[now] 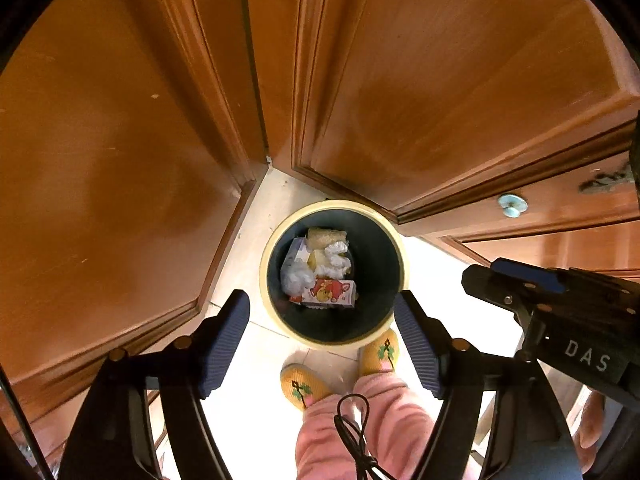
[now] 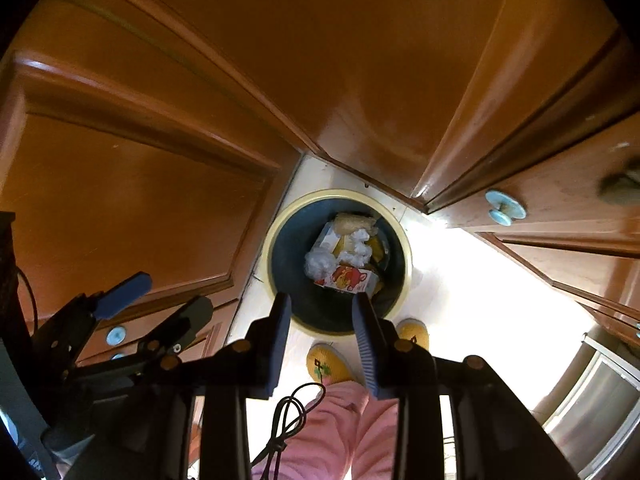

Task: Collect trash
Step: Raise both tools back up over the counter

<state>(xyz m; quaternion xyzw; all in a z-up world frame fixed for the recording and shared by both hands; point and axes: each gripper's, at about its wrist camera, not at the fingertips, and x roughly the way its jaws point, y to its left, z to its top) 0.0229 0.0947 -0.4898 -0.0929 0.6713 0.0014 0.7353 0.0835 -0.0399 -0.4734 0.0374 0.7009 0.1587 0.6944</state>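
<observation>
- Left wrist view: left gripper point(image 1: 322, 336) hung above the trash bin point(image 1: 276, 236), jaws spread wide, nothing between them.
- Bin sat on pale floor tiles in a corner of wooden cabinet doors point(image 1: 120, 120); inside lay a red cartoon carton point(image 1: 334, 292), crumpled white wrappers point(image 1: 298, 278) and a tan packet point(image 1: 326, 238).
- Right wrist view: right gripper point(image 2: 322, 340) was also over the bin, jaws partly apart, empty.
- Yellow slippers point(image 1: 300, 384) stood just beside the bin.
</observation>
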